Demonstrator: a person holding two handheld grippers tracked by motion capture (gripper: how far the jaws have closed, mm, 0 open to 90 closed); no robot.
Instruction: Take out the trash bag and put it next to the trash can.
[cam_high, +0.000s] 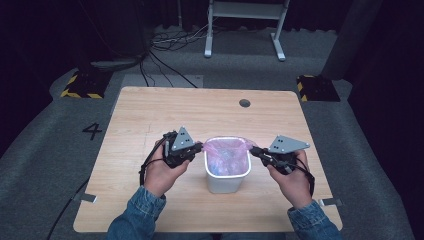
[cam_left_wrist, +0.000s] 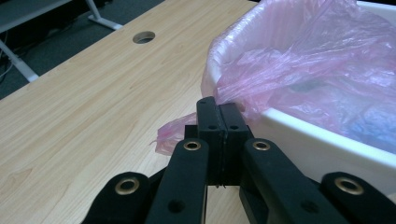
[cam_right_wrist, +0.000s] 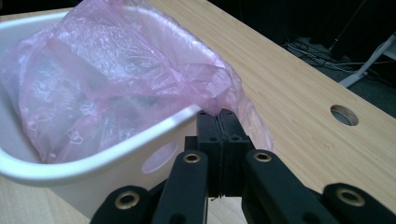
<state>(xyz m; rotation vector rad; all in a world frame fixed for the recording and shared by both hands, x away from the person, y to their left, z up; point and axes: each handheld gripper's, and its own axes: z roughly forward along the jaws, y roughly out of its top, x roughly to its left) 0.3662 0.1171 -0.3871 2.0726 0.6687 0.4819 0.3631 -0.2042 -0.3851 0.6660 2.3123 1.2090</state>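
Observation:
A small white bin (cam_high: 223, 181) stands on the wooden table (cam_high: 150, 110), lined with a thin pink plastic bag (cam_high: 227, 152). My left gripper (cam_high: 200, 147) is at the bin's left rim, shut on the bag's edge. In the left gripper view the jaws (cam_left_wrist: 219, 112) pinch pink film (cam_left_wrist: 299, 60) drawn over the white rim (cam_left_wrist: 322, 140). My right gripper (cam_high: 254, 150) is at the bin's right rim, shut on the opposite edge of the bag. In the right gripper view its jaws (cam_right_wrist: 218, 116) clamp the film (cam_right_wrist: 121, 70) just outside the bin wall (cam_right_wrist: 116, 163).
A round cable hole (cam_high: 244, 103) sits in the table near the far edge. Beyond the table lie floor cables (cam_high: 165, 45) and a white frame's legs (cam_high: 245, 30). Bare tabletop lies left, right and behind the bin.

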